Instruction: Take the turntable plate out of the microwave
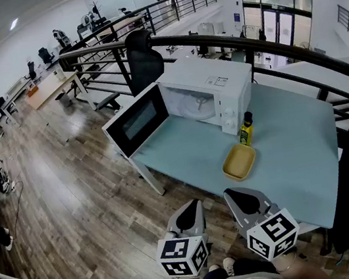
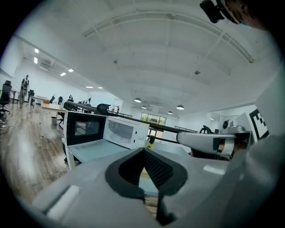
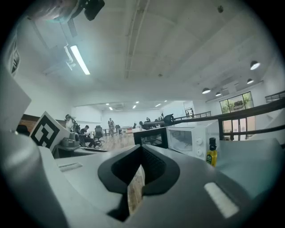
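Well in front of the microwave [image 1: 210,92], off the table [image 1: 296,147]: left gripper [image 1: 189,208] and right gripper [image 1: 241,197]. Fingers [image 2: 158,169] pressed together on both, nothing between. Inside the microwave, past its open door [image 1: 138,120]: the plate [image 1: 197,106]. Beside the microwave: a bottle [image 1: 246,129], a yellow dish [image 1: 239,161].

The round turntable plate [image 1: 197,106] lies flat inside the white microwave [image 1: 217,78] (its door [image 1: 136,121] swung wide open).

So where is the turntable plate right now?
Head view: the plate sits inside the open microwave, far left on the table, beyond the bottle and yellow dish.
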Action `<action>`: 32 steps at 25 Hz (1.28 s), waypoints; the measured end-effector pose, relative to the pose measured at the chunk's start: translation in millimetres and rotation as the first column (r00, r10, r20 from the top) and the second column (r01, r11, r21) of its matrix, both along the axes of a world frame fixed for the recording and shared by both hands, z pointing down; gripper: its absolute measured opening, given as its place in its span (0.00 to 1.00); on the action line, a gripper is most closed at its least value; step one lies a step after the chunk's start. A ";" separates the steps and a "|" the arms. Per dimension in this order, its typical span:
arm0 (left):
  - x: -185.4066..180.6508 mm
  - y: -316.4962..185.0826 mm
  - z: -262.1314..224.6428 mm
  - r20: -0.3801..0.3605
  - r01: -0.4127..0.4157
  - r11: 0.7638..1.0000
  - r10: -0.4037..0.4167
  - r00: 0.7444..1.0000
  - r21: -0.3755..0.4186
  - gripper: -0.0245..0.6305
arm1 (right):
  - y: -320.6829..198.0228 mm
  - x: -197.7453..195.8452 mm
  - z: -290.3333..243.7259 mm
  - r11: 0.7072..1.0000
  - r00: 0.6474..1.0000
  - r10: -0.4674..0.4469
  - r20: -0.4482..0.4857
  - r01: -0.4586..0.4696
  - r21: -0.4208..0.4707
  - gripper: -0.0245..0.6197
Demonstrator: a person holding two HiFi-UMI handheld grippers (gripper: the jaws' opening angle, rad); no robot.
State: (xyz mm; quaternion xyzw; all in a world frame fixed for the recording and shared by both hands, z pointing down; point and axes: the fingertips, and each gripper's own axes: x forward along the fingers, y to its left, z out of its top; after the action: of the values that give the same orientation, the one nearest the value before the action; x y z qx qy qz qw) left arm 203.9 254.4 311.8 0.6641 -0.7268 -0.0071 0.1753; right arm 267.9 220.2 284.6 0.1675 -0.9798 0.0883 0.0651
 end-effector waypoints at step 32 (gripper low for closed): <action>-28.6 -25.0 -1.1 -0.041 -0.052 0.987 0.059 0.997 0.150 0.05 | -39.1 -33.5 17.5 0.992 0.992 -0.111 0.061 0.114 -0.058 0.06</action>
State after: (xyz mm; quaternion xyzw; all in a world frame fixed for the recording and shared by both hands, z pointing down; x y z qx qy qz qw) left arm 175.3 229.4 310.7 0.6949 -0.7014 -0.0712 0.1418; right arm 234.4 181.1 302.1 0.1073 -0.9860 0.1192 0.0465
